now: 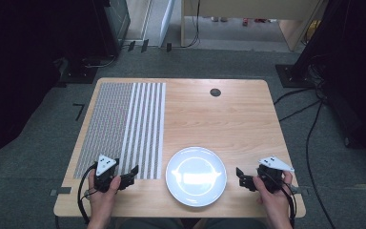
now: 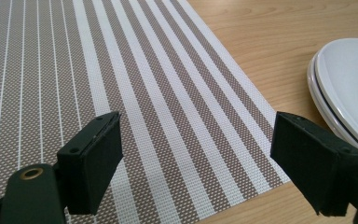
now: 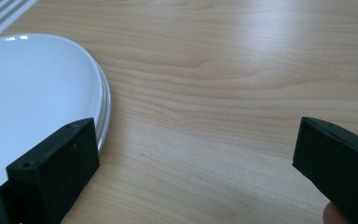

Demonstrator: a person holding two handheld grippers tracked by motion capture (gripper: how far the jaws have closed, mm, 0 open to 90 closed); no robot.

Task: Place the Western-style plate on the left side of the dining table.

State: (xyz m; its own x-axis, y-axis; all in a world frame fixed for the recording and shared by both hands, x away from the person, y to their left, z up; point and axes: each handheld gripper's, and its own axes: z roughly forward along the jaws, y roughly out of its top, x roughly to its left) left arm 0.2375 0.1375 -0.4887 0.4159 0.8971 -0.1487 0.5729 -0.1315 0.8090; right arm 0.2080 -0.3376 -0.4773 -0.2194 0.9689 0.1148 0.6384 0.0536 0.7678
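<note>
Plate (image 1: 196,176) at the table's (image 1: 228,114) near edge, flanked by both grippers, probably so either can reach it; mat (image 1: 124,124) lies just left, apart from it; left gripper (image 1: 129,177) over the mat's corner, jaws spread, empty; right gripper (image 1: 244,177) beside the rim, likewise spread and empty.

The left tool (image 1: 128,177) and right tool (image 1: 244,177) are black, each topped by a grey three-cornered plate with dark dots. Flat, blocky pads (image 2: 95,161) carry small screw holes — a brass ring sits beside one. Black cables trail back.
</note>
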